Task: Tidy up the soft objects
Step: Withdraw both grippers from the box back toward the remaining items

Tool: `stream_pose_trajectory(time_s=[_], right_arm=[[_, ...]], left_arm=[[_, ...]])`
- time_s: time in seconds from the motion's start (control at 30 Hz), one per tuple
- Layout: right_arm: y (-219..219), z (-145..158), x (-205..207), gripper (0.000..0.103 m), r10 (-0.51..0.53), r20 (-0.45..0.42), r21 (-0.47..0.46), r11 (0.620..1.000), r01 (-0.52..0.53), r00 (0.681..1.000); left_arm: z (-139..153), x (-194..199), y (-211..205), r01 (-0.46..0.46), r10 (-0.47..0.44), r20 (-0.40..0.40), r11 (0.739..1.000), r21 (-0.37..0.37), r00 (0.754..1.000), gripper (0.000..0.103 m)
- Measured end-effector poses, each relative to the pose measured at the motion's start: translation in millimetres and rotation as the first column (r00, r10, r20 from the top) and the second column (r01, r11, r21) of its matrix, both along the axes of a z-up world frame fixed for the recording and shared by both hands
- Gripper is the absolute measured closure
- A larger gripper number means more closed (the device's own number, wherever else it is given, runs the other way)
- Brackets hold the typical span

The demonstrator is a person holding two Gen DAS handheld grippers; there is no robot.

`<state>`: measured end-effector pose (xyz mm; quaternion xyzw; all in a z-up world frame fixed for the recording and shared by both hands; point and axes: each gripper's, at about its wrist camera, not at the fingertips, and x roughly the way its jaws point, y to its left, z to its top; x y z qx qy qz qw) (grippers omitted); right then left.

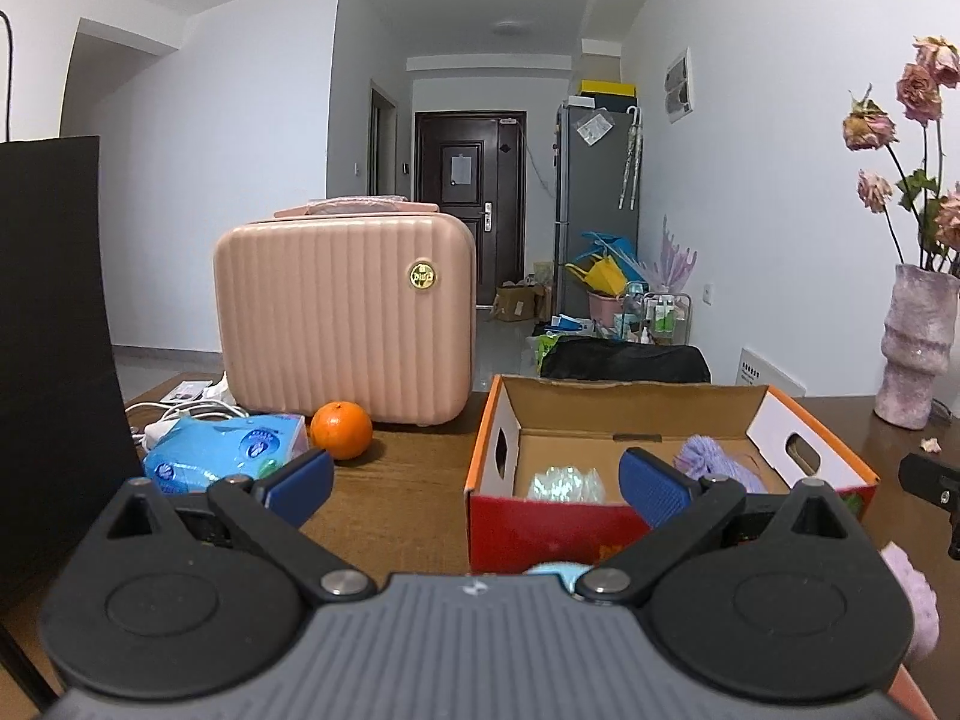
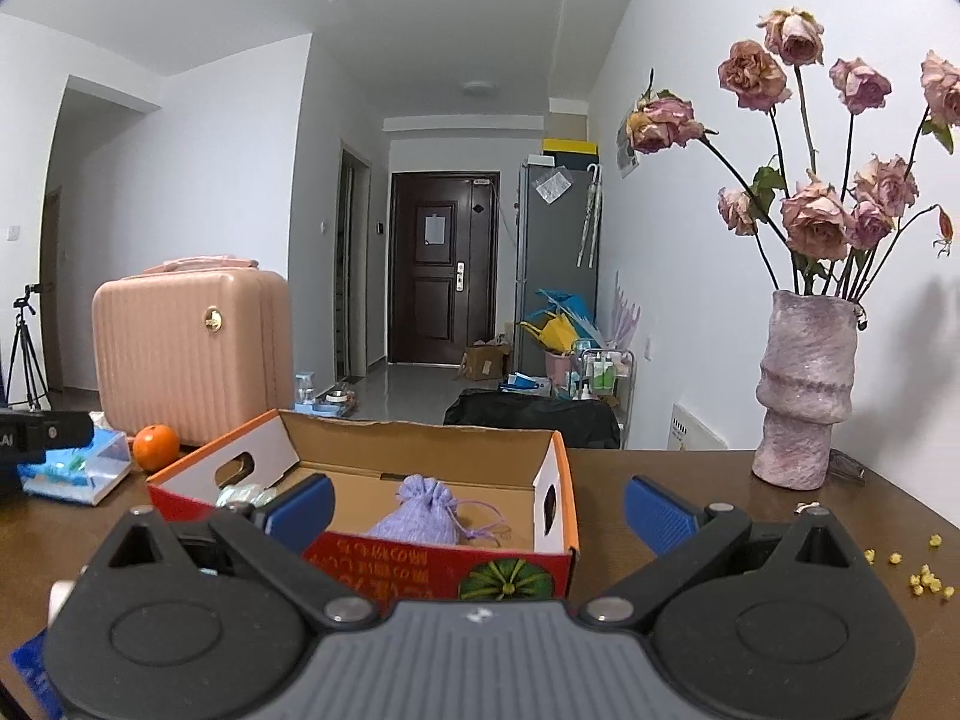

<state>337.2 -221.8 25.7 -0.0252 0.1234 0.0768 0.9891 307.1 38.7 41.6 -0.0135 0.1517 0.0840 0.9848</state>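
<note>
Lavender pouch (image 2: 425, 517) ahead in cardboard box (image 2: 420, 450) | left gripper (image 1: 477, 483), right gripper (image 2: 478, 507) spread, empty | risk: low approach shoves box wall

The right tool (image 2: 477, 513) hangs wide open and empty before the cardboard box (image 2: 558, 480). A lilac drawstring pouch (image 2: 420, 516) lies inside. A vase (image 2: 801, 390) stands on the counter (image 2: 690, 474).

One cardboard box (image 2: 420, 456), one lilac pouch (image 2: 420, 516), one orange (image 2: 156, 447), one tissue pack (image 1: 222, 450), one pink case (image 1: 345, 312), one vase (image 2: 804, 390).
</note>
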Motion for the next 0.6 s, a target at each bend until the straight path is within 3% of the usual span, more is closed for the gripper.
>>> stream_pose_trajectory(time_s=[0.6], right_arm=[[5,-19,-66,0.000,0.052,-0.012,-0.020,0.998,-0.052,0.999]], left_arm=[[-21,-57,1,0.026,-0.027,-0.034,0.999,-0.024,0.999,0.000]])
